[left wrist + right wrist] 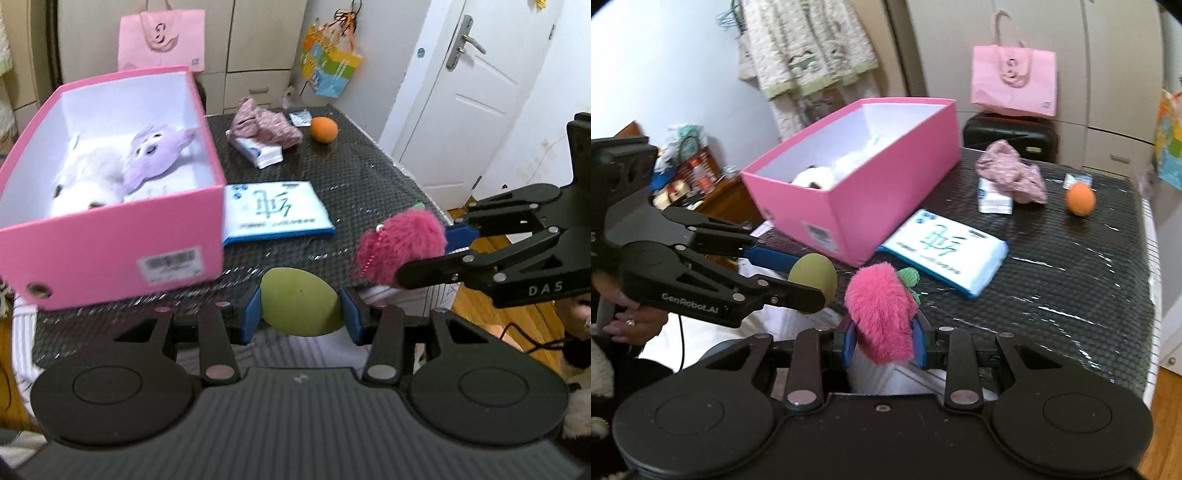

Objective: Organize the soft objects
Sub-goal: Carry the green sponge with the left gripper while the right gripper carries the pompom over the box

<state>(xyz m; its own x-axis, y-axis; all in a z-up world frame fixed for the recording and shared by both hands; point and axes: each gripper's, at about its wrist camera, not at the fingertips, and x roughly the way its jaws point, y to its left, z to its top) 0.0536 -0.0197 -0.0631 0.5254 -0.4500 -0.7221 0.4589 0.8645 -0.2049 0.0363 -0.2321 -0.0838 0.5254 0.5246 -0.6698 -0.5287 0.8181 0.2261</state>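
Your right gripper (pixel 884 341) clamped the fuzzy pink plush strawberry (pixel 882 314) between its 2 blue pads. To its left, your left gripper (pixel 809 275) held an olive-green foam egg (pixel 813 275). Behind them, the open pink cardboard box (pixel 871 206) sat on the black mesh table mat (pixel 1071 280), a white plush toy (pixel 816 179) inside it.

You have a pink box (pixel 110 236) with a white interior, holding a lilac plush (pixel 155 155) and a white plush (pixel 85 181). Your left gripper (pixel 301 310), black with blue pads, carries an olive-green ball (pixel 301 308); your right gripper (pixel 884 341), same colours, carries a magenta fuzzy toy (pixel 882 314) with a green knitted tuft. The table (pixel 1071 277) is black, dotted weave. An orange ball (pixel 1080 199), a pink speckled cloth (pixel 1012 177) and a white packet (pixel 945 251) edged blue lie there.
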